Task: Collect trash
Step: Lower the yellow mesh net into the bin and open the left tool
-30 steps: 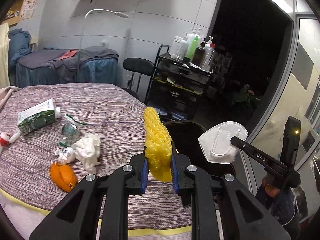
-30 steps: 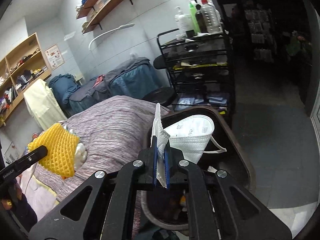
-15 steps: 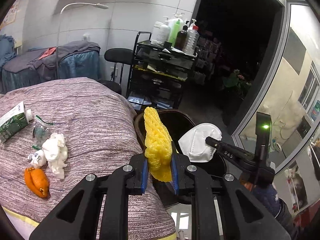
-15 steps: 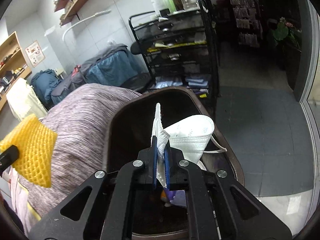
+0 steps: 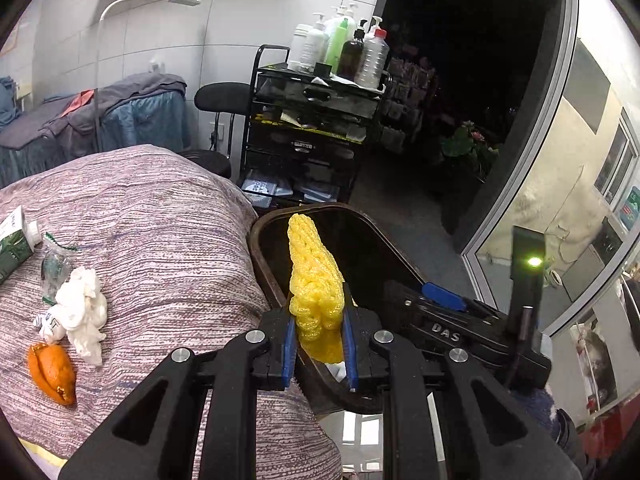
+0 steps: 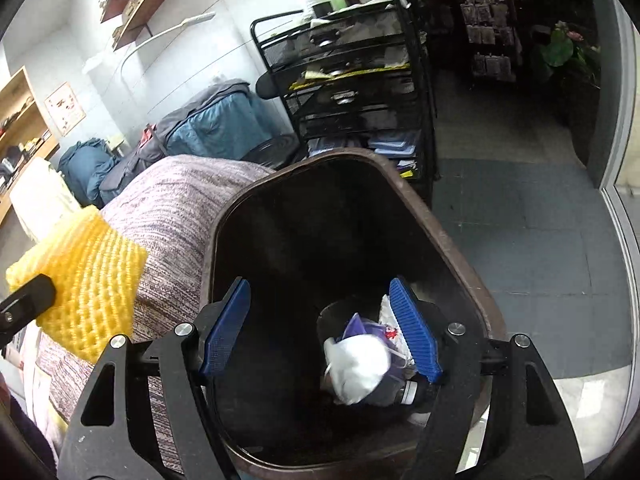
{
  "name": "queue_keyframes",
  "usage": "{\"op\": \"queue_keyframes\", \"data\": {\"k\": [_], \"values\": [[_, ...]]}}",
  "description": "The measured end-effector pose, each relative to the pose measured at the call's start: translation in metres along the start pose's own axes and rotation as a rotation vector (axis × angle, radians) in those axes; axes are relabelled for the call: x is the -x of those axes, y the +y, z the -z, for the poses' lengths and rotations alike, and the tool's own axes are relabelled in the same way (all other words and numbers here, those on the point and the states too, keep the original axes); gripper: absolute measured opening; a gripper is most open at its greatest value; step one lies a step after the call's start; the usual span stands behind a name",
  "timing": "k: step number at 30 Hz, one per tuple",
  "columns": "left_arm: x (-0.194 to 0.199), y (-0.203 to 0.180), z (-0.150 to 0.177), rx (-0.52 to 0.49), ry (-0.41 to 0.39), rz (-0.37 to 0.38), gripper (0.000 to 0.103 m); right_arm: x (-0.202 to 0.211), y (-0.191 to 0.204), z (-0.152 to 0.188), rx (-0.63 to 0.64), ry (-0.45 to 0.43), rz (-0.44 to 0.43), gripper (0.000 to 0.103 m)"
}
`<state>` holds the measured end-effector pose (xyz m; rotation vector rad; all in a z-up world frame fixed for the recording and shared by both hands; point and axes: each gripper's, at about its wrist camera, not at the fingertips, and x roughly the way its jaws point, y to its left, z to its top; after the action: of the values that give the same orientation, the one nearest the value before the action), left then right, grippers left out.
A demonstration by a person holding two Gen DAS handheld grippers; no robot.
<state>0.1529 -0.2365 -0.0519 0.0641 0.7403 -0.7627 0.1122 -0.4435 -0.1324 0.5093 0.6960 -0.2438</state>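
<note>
Our left gripper pinches the yellow net over the bin; our right gripper gapes wide, empty, above the mask lying inside

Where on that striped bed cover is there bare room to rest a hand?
The striped cover lies bare from the crumpled tissue across to the trash bin. The left edge is crowded: carton, plastic wrapper, tissue and orange peel cluster there.

yellow foam net, brown bin, white mask
</note>
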Motion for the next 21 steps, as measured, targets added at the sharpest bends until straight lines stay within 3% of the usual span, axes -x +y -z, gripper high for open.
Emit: {"op": "queue_keyframes", "data": {"k": [21], "values": [[-0.062,-0.041,-0.02,-0.083,0.088,0.033,0.018,0.067,-0.055,-0.004,-0.16,-0.181,0.125,0.077]]}}
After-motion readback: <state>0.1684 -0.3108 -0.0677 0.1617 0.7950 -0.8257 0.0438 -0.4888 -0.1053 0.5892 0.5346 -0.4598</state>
